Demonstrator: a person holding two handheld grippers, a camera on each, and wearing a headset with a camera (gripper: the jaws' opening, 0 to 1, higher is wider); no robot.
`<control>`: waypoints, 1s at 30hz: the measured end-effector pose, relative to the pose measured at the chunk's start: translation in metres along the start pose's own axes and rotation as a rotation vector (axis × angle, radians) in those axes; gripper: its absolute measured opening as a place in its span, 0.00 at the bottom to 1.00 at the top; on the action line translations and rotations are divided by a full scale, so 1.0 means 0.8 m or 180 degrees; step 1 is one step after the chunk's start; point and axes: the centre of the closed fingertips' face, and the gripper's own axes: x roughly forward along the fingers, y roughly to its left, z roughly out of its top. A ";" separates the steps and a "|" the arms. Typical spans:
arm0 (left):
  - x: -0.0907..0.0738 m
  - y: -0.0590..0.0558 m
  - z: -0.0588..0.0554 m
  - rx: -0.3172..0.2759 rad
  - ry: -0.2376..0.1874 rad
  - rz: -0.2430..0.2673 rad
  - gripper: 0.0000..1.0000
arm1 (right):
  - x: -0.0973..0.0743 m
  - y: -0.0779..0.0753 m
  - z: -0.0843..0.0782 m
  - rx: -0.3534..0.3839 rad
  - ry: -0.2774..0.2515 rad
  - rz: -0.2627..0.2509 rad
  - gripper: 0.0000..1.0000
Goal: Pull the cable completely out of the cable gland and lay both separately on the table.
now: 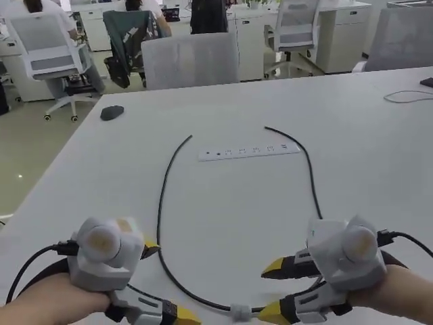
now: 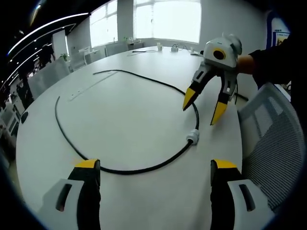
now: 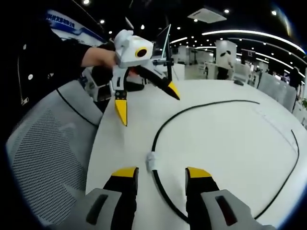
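Gland just ahead of right tongs

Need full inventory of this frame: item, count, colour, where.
table: one, white, under everything
cable: one, black, lying in an open loop on the table
cable gland: one, whitish, on the cable at the loop's near end, between the grippers
power strip: one, white, mid-table inside the loop
mouse: one, dark, far left of the table
thin cord: one, grey, far right of the table
office chairs: several, grey and white, beyond the table
left gripper: one, white with yellow tips, open, near edge
right gripper: one, same colours, open, near edge
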 end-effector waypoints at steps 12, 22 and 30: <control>0.004 -0.014 0.016 -0.0099 -0.0141 -0.0132 0.90 | 0.031 0.009 -0.004 0.0099 -0.0006 0.0105 0.26; 0.012 -0.028 0.021 -0.0071 -0.0155 -0.0210 0.86 | 0.039 0.007 -0.008 0.0259 0.0007 0.0100 0.20; 0.014 -0.031 0.020 -0.0087 -0.0137 -0.0231 0.86 | 0.041 0.010 -0.009 0.0279 0.0017 0.0152 0.11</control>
